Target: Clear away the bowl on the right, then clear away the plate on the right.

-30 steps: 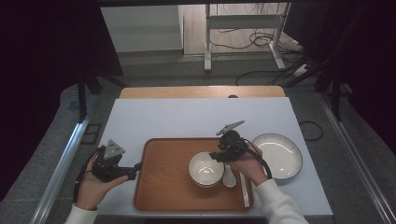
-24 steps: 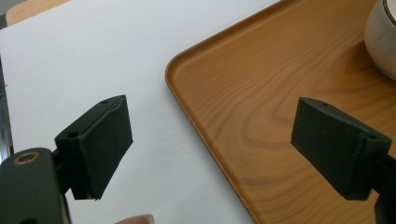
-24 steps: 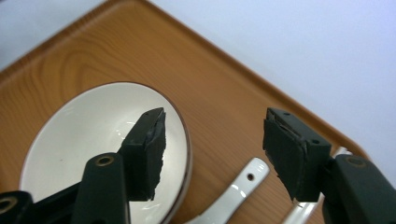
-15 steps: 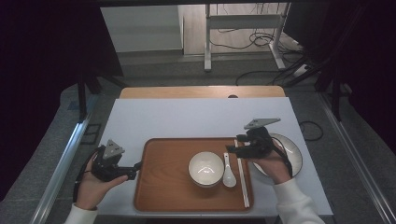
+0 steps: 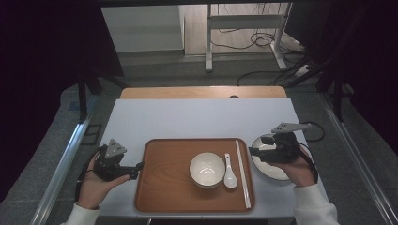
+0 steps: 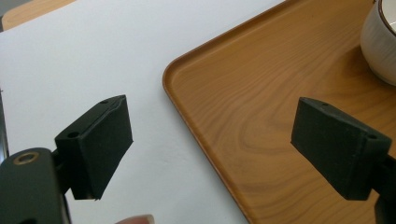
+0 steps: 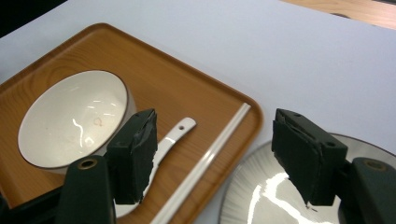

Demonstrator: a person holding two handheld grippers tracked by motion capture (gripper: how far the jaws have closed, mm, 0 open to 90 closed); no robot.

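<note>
A white, smooth, matte table top (image 5: 197,117) carries everything, with a strip of bare wood along its far edge. Near its front edge lies a rectangular wooden tray (image 5: 164,183) with rounded corners, a low raised rim and a clear grain. On the tray's right half stands a round white bowl (image 5: 207,169), glossy inside, with a thin dark line around its lip. Just off the tray's right edge, near the table's right edge, sits a round plate (image 5: 265,169) with a shiny centre and fine ribbing toward its rim. The right gripper (image 5: 253,151) hangs over the plate's left part; its black block-shaped jaws have just been opening and stand wide apart with nothing between them. The left gripper (image 5: 137,168) sits at the tray's left edge, jaws apart and empty, one over the white table top and one over the wood. A long, thin white chopstick (image 5: 242,172) lies straight along the tray's right rim. Between it and the bowl rests a short white ceramic spoon (image 5: 229,173), handle toward the far edge.
</note>
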